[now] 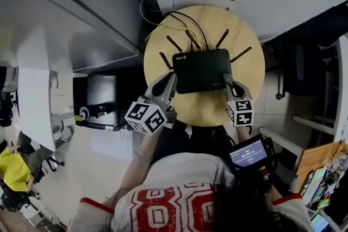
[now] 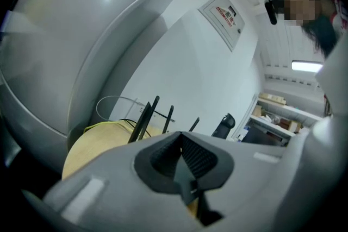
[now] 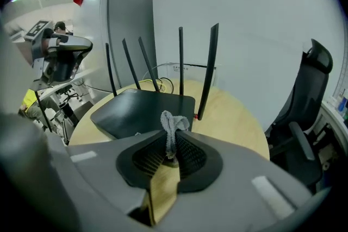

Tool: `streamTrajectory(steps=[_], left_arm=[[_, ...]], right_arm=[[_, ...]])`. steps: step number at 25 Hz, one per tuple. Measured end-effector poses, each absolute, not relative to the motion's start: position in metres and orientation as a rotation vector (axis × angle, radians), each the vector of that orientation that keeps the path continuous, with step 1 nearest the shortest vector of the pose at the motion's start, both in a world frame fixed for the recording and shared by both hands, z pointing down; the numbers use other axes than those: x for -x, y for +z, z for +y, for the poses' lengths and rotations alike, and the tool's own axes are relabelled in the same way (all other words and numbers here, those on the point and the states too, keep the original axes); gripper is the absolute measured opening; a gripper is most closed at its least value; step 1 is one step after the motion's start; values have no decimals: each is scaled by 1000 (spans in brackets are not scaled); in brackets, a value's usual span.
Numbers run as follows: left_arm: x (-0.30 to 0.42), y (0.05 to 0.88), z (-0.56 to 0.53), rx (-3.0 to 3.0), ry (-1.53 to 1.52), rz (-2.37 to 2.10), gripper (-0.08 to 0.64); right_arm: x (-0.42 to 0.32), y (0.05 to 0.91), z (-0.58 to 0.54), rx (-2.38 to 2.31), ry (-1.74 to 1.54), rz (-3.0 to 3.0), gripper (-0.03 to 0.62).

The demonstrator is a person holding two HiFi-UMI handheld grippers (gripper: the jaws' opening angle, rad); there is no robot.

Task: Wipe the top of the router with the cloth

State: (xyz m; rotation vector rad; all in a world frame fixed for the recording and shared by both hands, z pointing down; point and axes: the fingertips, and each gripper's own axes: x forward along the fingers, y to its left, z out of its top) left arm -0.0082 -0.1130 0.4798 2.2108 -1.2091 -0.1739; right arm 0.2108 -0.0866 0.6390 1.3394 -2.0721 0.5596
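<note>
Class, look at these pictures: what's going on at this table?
A person holds two grippers at a round wooden table bearing a black router. The right gripper pinches a small grey cloth at the router's near right corner. The left gripper, jaws shut and empty, sits by its near left corner.

Matt black plastic router (image 1: 202, 69) on smooth pale wood table (image 1: 251, 84), soft grey knitted cloth (image 3: 173, 125)

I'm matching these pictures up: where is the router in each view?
Head view: router, centre, on the round wooden table.
Left gripper view: only its antennas, left of centre.
Right gripper view: left of centre, behind the cloth.
Shared landmark: the round wooden table.
</note>
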Motion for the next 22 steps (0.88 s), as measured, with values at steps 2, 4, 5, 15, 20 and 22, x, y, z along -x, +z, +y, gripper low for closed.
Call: streamTrajectory(steps=[2, 4, 5, 15, 20, 22], left_arm=[[3, 479, -115, -2219, -181, -1193, 2], [0, 479, -118, -2231, -190, -1179, 2], [-2, 478, -119, -2236, -194, -1174, 2], [-2, 482, -110, -2223, -186, -1184, 2], [9, 483, -106, -2200, -179, -1233, 2], [13, 484, -104, -2186, -182, -1256, 2]], right_arm=[[-213, 640, -73, -1342, 591, -2066, 41], [-212, 640, -64, -1344, 626, -2069, 41], [-211, 639, -61, -1348, 643, -2074, 43], [-253, 627, -108, -1439, 640, -2081, 43], [-260, 644, -136, -1322, 643, -2105, 43], [-257, 652, -140, -1260, 642, -2115, 43]])
